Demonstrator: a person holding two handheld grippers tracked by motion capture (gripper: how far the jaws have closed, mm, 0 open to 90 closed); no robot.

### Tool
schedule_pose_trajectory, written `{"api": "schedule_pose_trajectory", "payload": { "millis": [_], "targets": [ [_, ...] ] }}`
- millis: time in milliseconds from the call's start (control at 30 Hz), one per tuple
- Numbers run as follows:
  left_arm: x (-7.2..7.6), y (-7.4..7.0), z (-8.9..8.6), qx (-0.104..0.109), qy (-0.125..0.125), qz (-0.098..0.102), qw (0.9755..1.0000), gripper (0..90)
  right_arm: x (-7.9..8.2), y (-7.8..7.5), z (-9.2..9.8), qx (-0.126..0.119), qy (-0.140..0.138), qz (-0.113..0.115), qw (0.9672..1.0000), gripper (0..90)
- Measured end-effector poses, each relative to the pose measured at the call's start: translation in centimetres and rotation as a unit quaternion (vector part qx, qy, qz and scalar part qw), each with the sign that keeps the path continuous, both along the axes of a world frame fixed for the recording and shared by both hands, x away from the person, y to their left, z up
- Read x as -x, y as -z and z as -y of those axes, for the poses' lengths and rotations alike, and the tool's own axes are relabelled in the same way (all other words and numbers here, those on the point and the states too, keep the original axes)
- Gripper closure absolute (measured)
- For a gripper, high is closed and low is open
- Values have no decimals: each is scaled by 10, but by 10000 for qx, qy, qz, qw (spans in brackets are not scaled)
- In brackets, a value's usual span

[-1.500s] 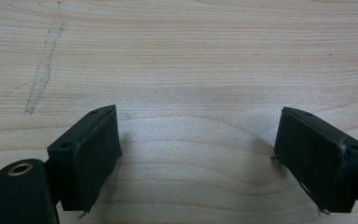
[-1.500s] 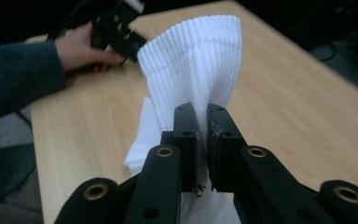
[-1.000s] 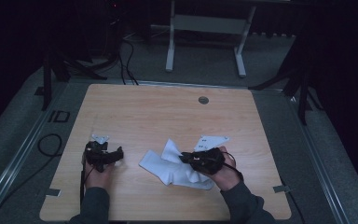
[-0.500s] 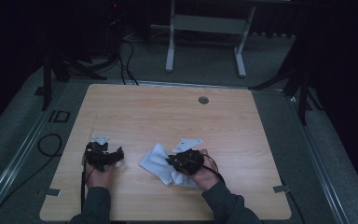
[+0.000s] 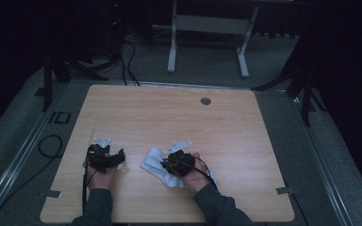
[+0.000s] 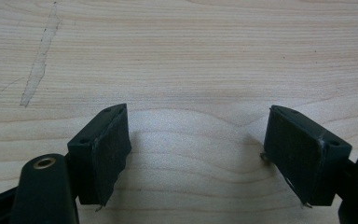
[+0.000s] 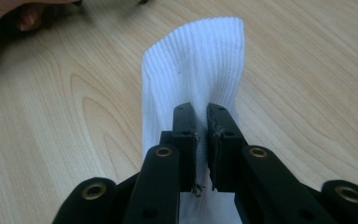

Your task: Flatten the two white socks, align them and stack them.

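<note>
Since a second ago, the right claw (image 5: 164,164) has been carried leftward across the bench (image 5: 179,113) with the white sock (image 5: 153,164), and the gap to the left claw (image 5: 120,157) has been narrowed; the left claw has barely shifted.

Two claws are counted, one in each hand, and one sock. In the right gripper view, the right claw (image 7: 202,122) is seen clamped on a raised fold of the sock (image 7: 191,70), its jaws nearly together with ribbed cloth pinched between them. The cuff end of the sock stretches ahead of this claw, and the rest lies under and behind it.

In the left gripper view, the left claw (image 6: 196,140) is seen with its jaws wide apart and nothing between them but bare wood (image 6: 177,56); a pale scuff mark (image 6: 39,60) is seen ahead and to its left.

A small round grommet (image 5: 206,100) is set in the bench well beyond both claws. On the floor past the far edge, a metal frame with two legs (image 5: 207,28) and several cables (image 5: 122,56) are seen.

Both claws are held near the edge closest to the person. Open bench surface is left ahead of both claws and to the right of the right claw. Between the claws, only a narrow strip of bench is left, and the sock's tip reaches into it.
</note>
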State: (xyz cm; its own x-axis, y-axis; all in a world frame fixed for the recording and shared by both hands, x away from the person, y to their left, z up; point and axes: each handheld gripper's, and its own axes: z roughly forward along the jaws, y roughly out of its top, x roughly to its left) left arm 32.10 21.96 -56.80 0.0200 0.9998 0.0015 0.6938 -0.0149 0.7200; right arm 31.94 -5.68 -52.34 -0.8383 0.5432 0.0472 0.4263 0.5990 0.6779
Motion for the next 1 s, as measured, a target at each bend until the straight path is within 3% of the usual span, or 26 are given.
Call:
{"api": "schedule_pose_trajectory", "payload": {
  "millis": [467,1000],
  "targets": [
    [2,0,2,9,57,49,10000,278,-5,13,-7,16,74,-196,9998,821],
    [2,0,2,9,44,48,10000,279,-7,18,-11,55,56,-255,9996,817]
  ]
}}
